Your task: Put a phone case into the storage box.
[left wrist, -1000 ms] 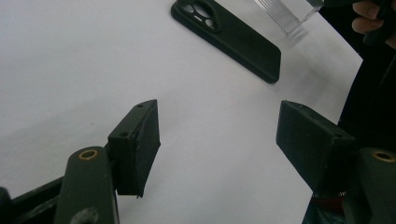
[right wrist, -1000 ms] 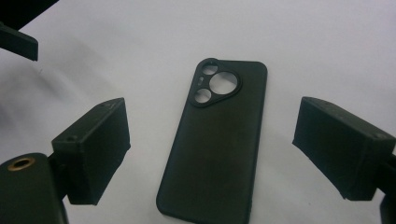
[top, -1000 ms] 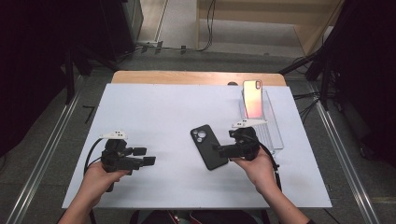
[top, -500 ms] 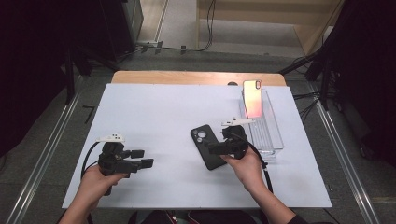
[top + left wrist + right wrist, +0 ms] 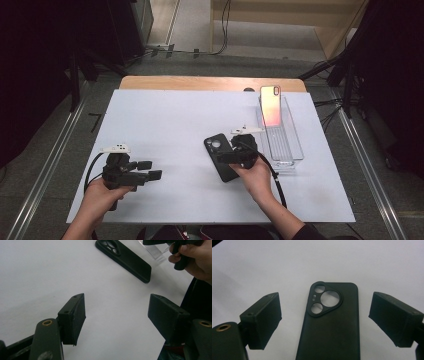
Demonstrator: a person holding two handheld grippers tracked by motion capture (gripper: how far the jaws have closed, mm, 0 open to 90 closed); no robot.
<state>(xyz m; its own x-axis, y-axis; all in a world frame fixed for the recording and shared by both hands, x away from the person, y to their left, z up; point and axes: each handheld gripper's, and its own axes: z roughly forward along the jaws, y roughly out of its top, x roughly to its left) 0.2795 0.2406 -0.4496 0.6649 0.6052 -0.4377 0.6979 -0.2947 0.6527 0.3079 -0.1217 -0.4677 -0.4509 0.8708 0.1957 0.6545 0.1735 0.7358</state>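
A black phone case (image 5: 215,146) lies back up on the white table, its camera cutout at the far end. My right gripper (image 5: 223,159) hovers over the case from the right, open, and the case (image 5: 329,325) lies between its two jaws in the right gripper view (image 5: 325,307). Whether the jaws touch the case I cannot tell. My left gripper (image 5: 150,169) is held open above bare table at the front left, empty (image 5: 117,312). From there the case (image 5: 125,256) lies farther off, beside the person's other hand (image 5: 195,260).
A clear plastic tray (image 5: 290,150) stands right of the case, with a phone (image 5: 270,106) propped upright at its far end, its screen glowing orange. The white table top (image 5: 165,120) ends in a wooden strip at the back. Cables trail from both grippers.
My right gripper has moved left from beside the tray to over the black case. My left gripper has drifted slightly toward the front left, still open.
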